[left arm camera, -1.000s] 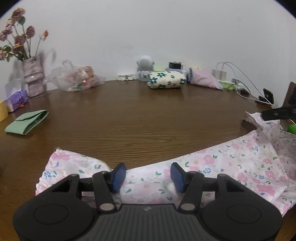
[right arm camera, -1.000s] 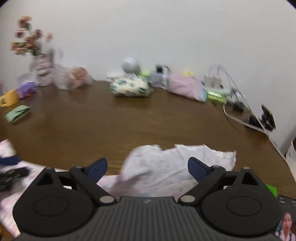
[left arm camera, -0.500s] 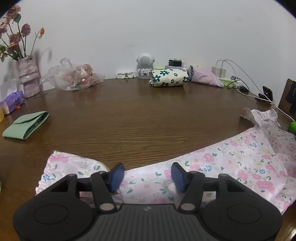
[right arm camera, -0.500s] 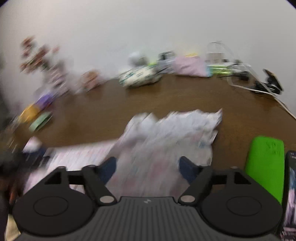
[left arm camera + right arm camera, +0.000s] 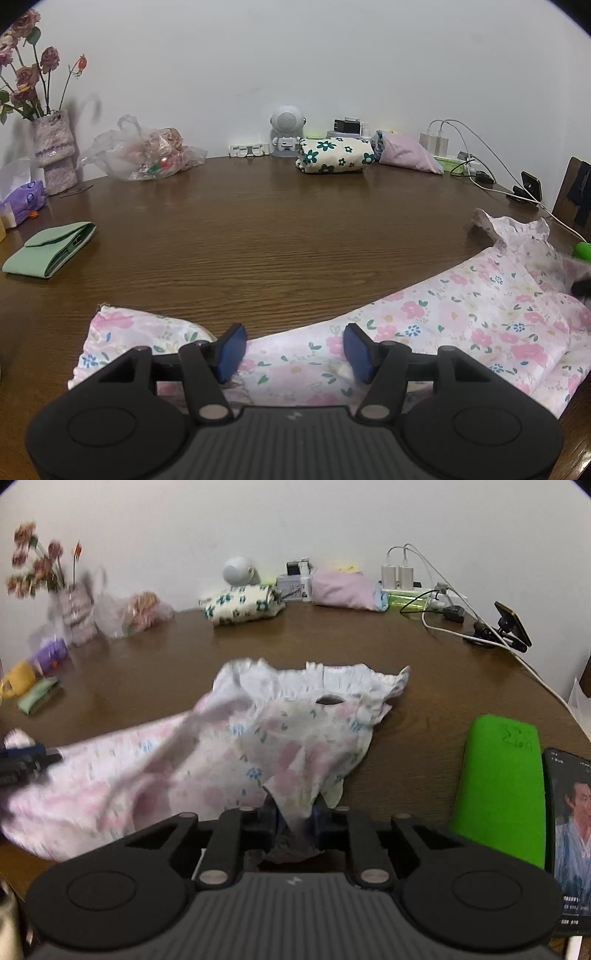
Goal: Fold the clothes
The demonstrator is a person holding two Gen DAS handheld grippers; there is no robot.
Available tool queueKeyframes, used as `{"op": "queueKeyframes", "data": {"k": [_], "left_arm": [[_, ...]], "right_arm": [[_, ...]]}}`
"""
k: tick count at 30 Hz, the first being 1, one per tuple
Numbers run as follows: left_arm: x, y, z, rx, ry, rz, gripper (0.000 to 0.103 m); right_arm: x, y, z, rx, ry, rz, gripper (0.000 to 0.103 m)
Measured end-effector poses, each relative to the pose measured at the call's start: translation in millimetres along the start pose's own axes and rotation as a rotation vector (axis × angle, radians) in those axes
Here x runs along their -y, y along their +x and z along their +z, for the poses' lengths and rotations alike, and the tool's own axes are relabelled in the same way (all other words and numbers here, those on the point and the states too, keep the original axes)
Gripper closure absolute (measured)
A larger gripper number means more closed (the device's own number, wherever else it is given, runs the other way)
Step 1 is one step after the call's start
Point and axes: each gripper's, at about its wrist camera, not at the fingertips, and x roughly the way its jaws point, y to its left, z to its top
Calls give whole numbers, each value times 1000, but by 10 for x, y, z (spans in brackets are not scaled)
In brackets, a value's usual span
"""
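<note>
Left wrist view: the left tongs [image 5: 293, 349] hang released, blue pads [image 5: 232, 347] spread apart over the near edge of the floral garment [image 5: 461, 306], with nothing between them. The garment, pale pink with small flowers, lies stretched across the near side of the brown worktop [image 5: 258, 236], running from a bunched end at lower left up toward a ruffled edge at far right. On the far side of the worktop: a folded flowered cloth [image 5: 334, 154] near the wall, a small white robot figure [image 5: 285, 131] just behind it, a lilac pouch [image 5: 406, 157] to its right, chargers with white cables [image 5: 480, 147] further right. A crinkled plastic bag [image 5: 144, 151] sits at left of centre, a vase of dried roses [image 5: 55, 147] beside it, and a green folded pouch [image 5: 50, 248] lies apart on the left. Right wrist view: the right tongs [image 5: 295, 814] are clenched on a fold of the same garment [image 5: 207, 753], the cloth pinched between the pads and drawn up in a peak; the fabric looks blurred on its left part. The ruffled hem [image 5: 332, 675] rests on the worktop ahead. The left tongs show as a dark shape [image 5: 22, 762] at the garment's far left end. A bright green object [image 5: 498, 786] lies just right of the garment, touching a phone [image 5: 570, 834] with a lit screen.
</note>
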Motion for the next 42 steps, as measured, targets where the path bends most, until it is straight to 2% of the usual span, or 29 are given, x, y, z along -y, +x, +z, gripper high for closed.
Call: {"op": "queueKeyframes", "data": {"k": [2,4,6,8,9,12,14,18,20,21,22,23,24,25,27,29,31,33,35,36,38,39,40,42], "left_arm": [[-1,1,1,-1,0,-1,45],[-4,0,3,-2,0,-4,44],[-9,-2,5,-3,-2,-10,43],[-24,-10,12,-11,-10,-17,42],[-48,-23,25,-22,-29,-30,37],[-262,-117,68,-65,-188,-133,34],[-360,-234,86,-54,-262,-187,34],[-205,-416,152,12,-236,-353,34],[-24,-342,174,-9,-210,-426,35],[63,-273,175,-33,-193,-434,41],[148,-197,175,-60,-176,-437,61],[214,-135,169,-83,-163,-439,73],[263,-76,156,-104,-155,-439,90],[298,-36,145,-117,-151,-434,91],[320,-7,107,-122,-147,-413,91],[318,-17,74,-117,-148,-404,92],[321,-38,46,-111,-150,-403,92],[329,-63,23,-109,-147,-397,92],[336,-90,-2,-108,-146,-391,92],[335,-104,-12,-107,-149,-388,92],[331,-133,-32,-107,-155,-379,92],[332,-151,-44,-106,-155,-373,92],[333,-165,-57,-102,-156,-370,92],[334,-189,-84,-93,-159,-367,92]], "right_arm": [[-103,-159,86,90,-66,23,87],[-337,-295,185,180,-191,77,87],[-660,-328,248,209,-326,168,86],[-994,-241,248,185,-391,266,86],[-1164,-151,206,153,-407,309,86],[-1618,148,-22,44,-481,375,86],[-1730,268,-115,1,-483,398,86],[-1745,270,-237,5,-482,436,78],[-1705,265,-262,9,-467,458,68],[-1677,250,-266,13,-456,463,64],[-1647,226,-268,19,-445,464,62],[-1617,192,-264,27,-438,461,60],[-1594,147,-266,37,-438,455,52],[-1573,101,-271,47,-439,448,46],[-1450,-55,-259,69,-439,426,42],[-1289,-220,-235,100,-423,393,42],[-992,-357,-164,152,-313,319,42],[-663,-327,-61,158,-147,214,42],[-476,-168,-9,112,-61,123,42],[-441,-52,-7,78,-59,89,42],[-460,135,-36,22,-95,65,44],[-457,209,-45,4,-93,60,58],[-431,256,-31,-7,-72,64,80],[-366,299,37,-6,-22,82,94]]}}
